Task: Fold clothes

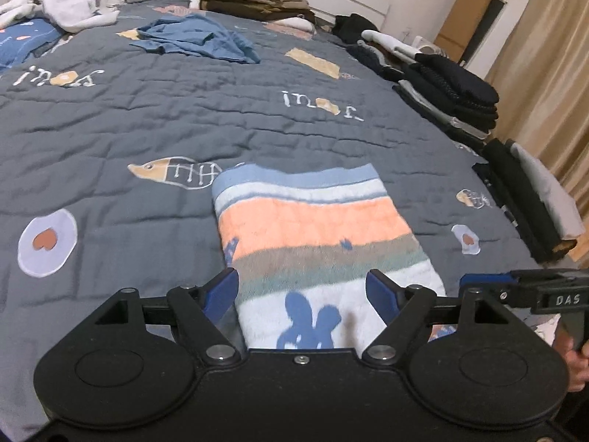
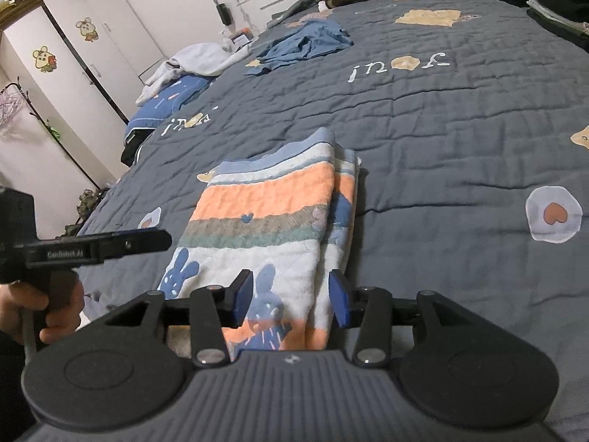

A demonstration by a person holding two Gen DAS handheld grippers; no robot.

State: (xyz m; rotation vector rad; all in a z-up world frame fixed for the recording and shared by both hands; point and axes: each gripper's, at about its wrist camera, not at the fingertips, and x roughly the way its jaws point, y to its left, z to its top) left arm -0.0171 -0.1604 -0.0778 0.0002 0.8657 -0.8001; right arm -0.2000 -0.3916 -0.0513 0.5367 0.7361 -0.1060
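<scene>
A striped towel (image 1: 316, 228) with blue, orange, brown and white bands and blue rabbit prints lies folded on the grey quilt. In the right wrist view the same towel (image 2: 265, 217) shows a second layer along its right edge. My left gripper (image 1: 302, 294) is open just above the towel's near end, with nothing between its fingers. My right gripper (image 2: 291, 294) is open over the near right part of the towel and holds nothing. The right gripper (image 1: 489, 281) also shows at the right edge of the left wrist view, and the left gripper (image 2: 162, 239) at the left of the right wrist view.
A crumpled blue garment (image 1: 195, 38) lies far up the quilt (image 1: 184, 118). White clothes (image 1: 62, 7) sit at the far left, folded khaki items (image 1: 254, 0) by the headboard, and stacks of dark folded clothes (image 1: 449, 92) line the right edge. A white wardrobe (image 2: 84, 48) stands beside the bed.
</scene>
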